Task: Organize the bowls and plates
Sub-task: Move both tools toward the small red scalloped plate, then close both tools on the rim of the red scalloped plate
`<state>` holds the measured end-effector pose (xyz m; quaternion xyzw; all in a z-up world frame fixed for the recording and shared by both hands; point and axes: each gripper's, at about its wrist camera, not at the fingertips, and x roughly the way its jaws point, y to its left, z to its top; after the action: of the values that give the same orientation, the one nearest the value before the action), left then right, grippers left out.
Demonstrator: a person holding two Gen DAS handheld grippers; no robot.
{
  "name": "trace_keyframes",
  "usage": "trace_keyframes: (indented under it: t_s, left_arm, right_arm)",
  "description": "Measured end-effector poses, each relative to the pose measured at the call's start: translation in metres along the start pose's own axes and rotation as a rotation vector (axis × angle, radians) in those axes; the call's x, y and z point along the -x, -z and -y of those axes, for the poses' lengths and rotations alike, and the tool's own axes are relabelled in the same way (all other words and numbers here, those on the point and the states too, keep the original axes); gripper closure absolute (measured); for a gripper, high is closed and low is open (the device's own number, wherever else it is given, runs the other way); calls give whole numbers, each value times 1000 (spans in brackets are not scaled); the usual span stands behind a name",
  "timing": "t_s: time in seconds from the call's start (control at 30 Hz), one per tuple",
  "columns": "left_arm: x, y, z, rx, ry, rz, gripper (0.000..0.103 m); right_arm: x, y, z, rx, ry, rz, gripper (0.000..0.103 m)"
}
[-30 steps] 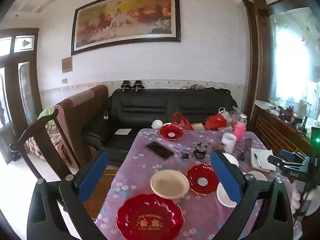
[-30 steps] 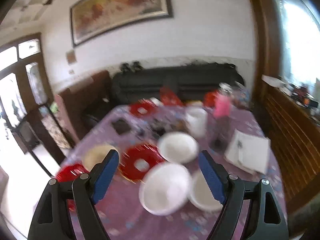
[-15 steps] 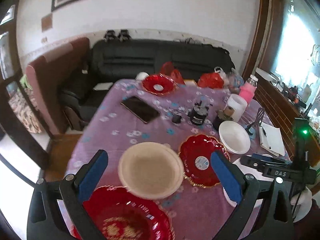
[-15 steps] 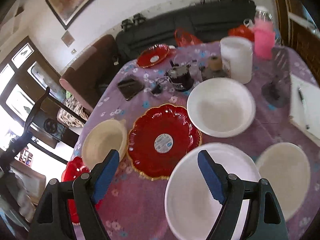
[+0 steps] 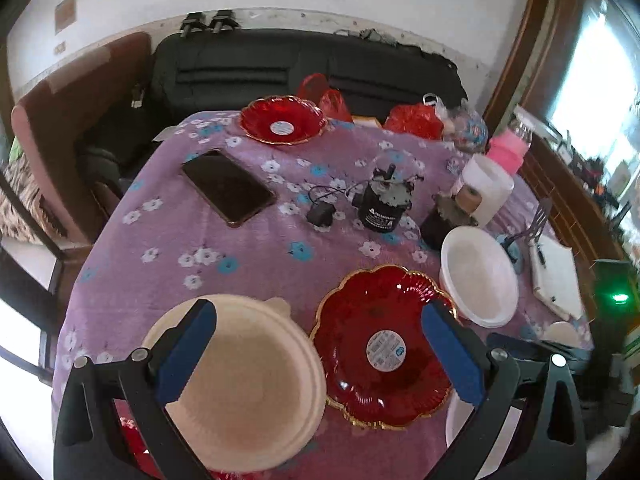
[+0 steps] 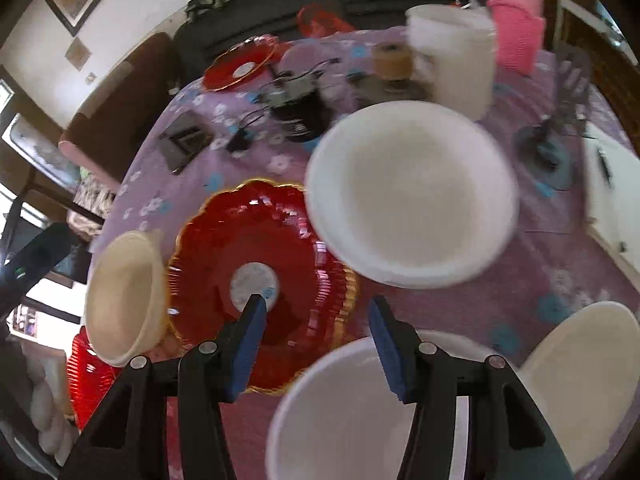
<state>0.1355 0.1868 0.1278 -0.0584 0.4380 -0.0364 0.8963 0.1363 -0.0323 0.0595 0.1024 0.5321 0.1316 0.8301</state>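
My left gripper (image 5: 320,354) stands open and low over the table, its left finger over a cream bowl (image 5: 248,384) and its right finger over a red scalloped plate (image 5: 384,344). A white bowl (image 5: 478,276) sits right of that plate. My right gripper (image 6: 318,344) is closing, its pads still apart and pressing on nothing. It hangs over the right rim of the red plate (image 6: 248,248) and the far rim of a near white bowl (image 6: 344,420). Another white bowl (image 6: 412,192) lies beyond, a pale bowl (image 6: 580,380) at right, the cream bowl (image 6: 124,296) at left.
The purple flowered tablecloth (image 5: 180,240) also carries a dark phone (image 5: 228,186), a black jar (image 5: 384,204), a small red plate (image 5: 282,120) at the far edge, a white cup (image 5: 486,188) and a notepad (image 5: 554,276). A large red plate (image 6: 86,380) lies at the near left.
Both grippers have come down and forward over the table and tilted downward, so the bowls and plates look much larger. The right jaws have narrowed.
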Motion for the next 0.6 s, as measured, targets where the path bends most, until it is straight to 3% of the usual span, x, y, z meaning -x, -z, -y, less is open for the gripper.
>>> trace_keyframes:
  t_s: [0.1,0.2,0.43,0.6]
  left_arm:
    - [-30,-4,8,-3,9,-80,1]
    - [-58,-9,11,1,18,-152,1]
    - [-98,-7,12,-15,80,-260,25]
    - [-112,-6,14,-30,90,-294,26]
  right_arm:
    - [2,-4,5,-3,-35,6,46]
    - [-1,-12,-2,37,-15,14,46]
    - [-29,-18,-20,113,23,-98,46]
    - [-33,-18,-23,135,32,-122,45]
